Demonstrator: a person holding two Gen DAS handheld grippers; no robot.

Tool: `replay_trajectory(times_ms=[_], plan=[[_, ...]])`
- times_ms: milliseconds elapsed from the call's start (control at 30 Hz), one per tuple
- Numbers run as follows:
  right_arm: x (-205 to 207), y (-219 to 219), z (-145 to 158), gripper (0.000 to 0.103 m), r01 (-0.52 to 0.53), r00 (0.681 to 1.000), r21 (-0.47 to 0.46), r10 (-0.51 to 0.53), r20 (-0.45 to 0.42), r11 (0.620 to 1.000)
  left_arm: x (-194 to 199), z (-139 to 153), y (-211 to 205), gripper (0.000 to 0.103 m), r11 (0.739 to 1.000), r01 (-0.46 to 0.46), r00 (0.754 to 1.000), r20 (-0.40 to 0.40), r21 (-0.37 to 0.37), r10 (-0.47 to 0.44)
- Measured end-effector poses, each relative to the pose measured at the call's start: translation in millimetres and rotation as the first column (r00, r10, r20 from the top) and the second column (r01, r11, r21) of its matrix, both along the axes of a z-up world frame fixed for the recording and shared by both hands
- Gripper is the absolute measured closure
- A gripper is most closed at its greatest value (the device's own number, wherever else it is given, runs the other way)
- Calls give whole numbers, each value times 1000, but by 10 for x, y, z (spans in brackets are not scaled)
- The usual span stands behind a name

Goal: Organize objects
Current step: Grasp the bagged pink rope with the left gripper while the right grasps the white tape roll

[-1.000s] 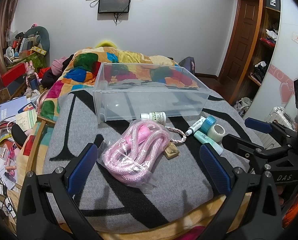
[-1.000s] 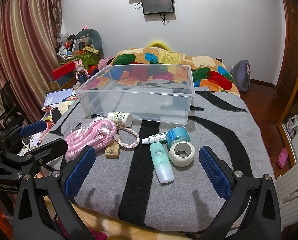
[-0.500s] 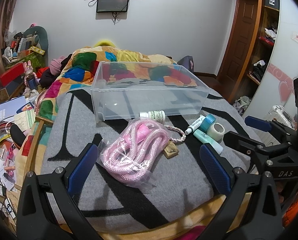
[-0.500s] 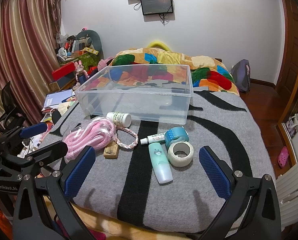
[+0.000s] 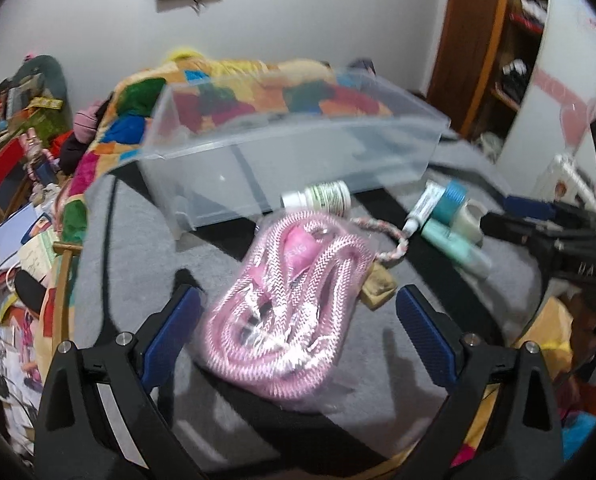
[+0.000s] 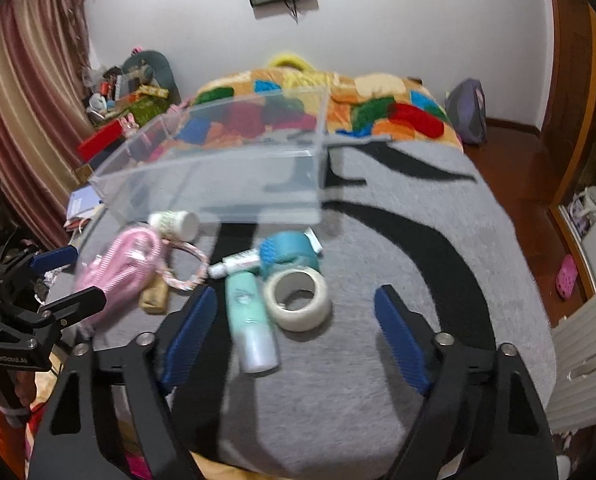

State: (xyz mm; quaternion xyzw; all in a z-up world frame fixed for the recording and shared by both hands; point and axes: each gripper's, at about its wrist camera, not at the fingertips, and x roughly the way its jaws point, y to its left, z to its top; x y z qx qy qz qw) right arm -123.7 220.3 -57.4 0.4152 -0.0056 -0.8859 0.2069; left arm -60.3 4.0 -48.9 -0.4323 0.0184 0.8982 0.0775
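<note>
A clear plastic bin (image 5: pixel 290 160) (image 6: pixel 218 176) stands empty on the grey blanket. In front of it lie a bagged pink rope (image 5: pixel 294 300) (image 6: pixel 118 268), a white pill bottle (image 5: pixel 322 198) (image 6: pixel 174 222), a small tube (image 6: pixel 238 262), a blue tape roll (image 6: pixel 288 252), a white tape roll (image 6: pixel 298 300) and a mint bottle (image 6: pixel 250 320). My left gripper (image 5: pixel 298 340) is open, its fingers straddling the rope bag just above it. My right gripper (image 6: pixel 294 340) is open, close over the mint bottle and white tape.
A tan block (image 5: pixel 378 286) and braided cord (image 6: pixel 186 264) lie beside the rope. A colourful quilt (image 6: pixel 358 108) covers the far bed. Clutter lines the left floor (image 5: pixel 14 200). A wooden door and shelves (image 5: pixel 486 40) stand at right.
Both grippers have moved forward and down toward the objects: the left over the pink rope bag, the right over the mint bottle and white tape. Both views are motion-blurred.
</note>
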Motion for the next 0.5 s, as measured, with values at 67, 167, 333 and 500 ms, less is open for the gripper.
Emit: replay_trajectory(times_ms=[67, 167, 333, 500], plan=[[-70, 12, -81, 38, -6, 1000, -4, 6, 29, 1000, -98, -108, 5, 3, 1000, 12, 999, 34, -13, -11], [-132, -4, -172, 51, -13, 998, -1, 13, 58, 1000, -203, -220, -36, 3, 1000, 18, 998, 63, 7, -19], [-153, -36, -212, 66, -37, 998, -9, 37, 57, 999, -208, -239, -133, 23, 994, 37, 999, 27, 103, -40], [-89, -69, -176, 67, -41, 999, 7, 41, 30, 999, -91, -206, -145, 38, 994, 38, 999, 1, 106, -39]])
